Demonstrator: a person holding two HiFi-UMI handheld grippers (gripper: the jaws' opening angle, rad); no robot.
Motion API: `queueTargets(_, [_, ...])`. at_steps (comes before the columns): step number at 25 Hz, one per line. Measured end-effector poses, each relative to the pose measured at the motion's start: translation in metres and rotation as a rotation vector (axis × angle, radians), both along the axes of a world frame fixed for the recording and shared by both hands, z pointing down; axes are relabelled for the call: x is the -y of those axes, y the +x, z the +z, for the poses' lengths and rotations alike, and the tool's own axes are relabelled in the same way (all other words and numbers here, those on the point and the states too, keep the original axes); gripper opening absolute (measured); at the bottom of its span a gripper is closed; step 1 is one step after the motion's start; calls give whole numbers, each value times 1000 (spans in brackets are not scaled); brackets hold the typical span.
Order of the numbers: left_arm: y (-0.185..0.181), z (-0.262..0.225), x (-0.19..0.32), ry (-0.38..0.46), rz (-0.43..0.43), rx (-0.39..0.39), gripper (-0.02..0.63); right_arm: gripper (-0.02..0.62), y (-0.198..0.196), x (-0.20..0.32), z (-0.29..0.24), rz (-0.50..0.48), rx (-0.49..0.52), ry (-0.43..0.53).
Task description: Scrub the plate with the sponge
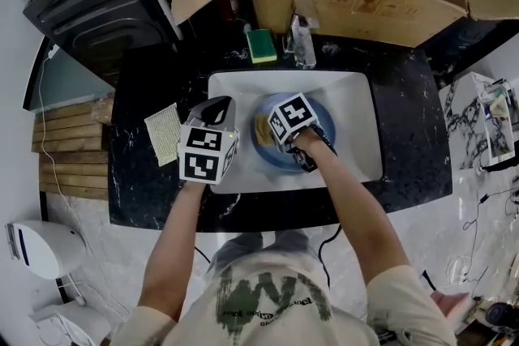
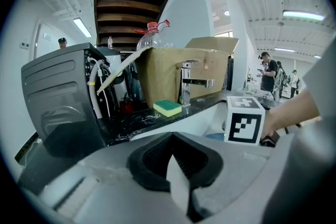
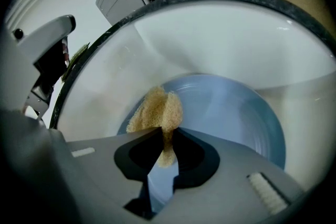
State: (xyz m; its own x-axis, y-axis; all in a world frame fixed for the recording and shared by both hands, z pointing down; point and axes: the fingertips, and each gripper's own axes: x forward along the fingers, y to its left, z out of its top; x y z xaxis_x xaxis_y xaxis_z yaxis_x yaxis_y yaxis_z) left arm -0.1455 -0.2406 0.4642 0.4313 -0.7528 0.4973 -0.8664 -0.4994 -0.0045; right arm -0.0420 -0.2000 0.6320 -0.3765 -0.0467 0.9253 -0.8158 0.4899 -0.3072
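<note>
Blue plate (image 1: 264, 154) flat in white sink (image 1: 357, 97), tan sponge (image 3: 157, 110) on it.
Plate round, pale blue; sponge coarse, folded, on plate's left part, clamped by right gripper (image 3: 165, 136). Left gripper (image 2: 170, 157) closed, empty, at sink's left rim.

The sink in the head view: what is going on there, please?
A person works at the white sink with a gripper in each hand. The right gripper is shut on a tan sponge, held at the left side of the blue plate lying in the sink. The left gripper is shut and empty, over the sink's left rim. A green sponge lies on the counter by the faucet.
</note>
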Motion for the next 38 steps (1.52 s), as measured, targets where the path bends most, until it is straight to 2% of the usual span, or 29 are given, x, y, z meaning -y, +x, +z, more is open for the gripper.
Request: queueTargets(38, [36, 0, -4, -2, 49, -9, -2, 63, 98, -9, -2, 60, -130, -1])
